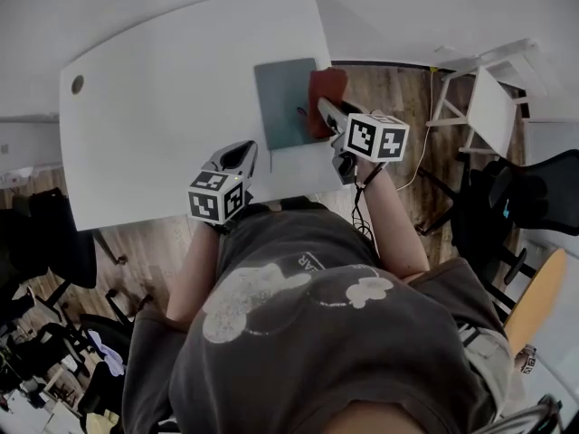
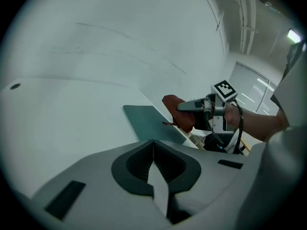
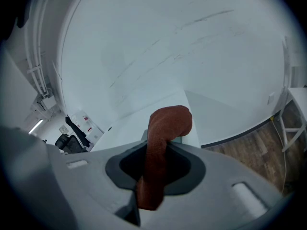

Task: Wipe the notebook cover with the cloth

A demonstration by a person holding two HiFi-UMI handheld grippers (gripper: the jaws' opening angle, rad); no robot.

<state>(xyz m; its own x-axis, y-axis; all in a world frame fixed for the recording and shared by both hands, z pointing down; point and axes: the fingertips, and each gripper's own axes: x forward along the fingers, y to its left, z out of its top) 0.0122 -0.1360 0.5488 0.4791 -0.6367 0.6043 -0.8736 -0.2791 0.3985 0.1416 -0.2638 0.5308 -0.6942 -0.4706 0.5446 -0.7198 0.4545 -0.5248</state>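
Observation:
A grey-green notebook [image 1: 284, 102] lies flat at the white table's right front corner, also seen in the left gripper view as the notebook [image 2: 146, 122]. My right gripper [image 1: 323, 108] is shut on a rust-red cloth [image 1: 327, 98], which hangs over the notebook's right edge. In the right gripper view the cloth [image 3: 160, 143] runs up between the jaws and folds over at its top. My left gripper [image 1: 237, 156] hovers over the table's front edge, left of the notebook, its jaws shut with nothing between them [image 2: 156, 176].
The white table [image 1: 163, 125] has a small round hole [image 1: 77, 84] at its far left. A white folding rack [image 1: 484, 107] stands on the wood floor to the right. Black chairs [image 1: 534, 197] crowd both sides.

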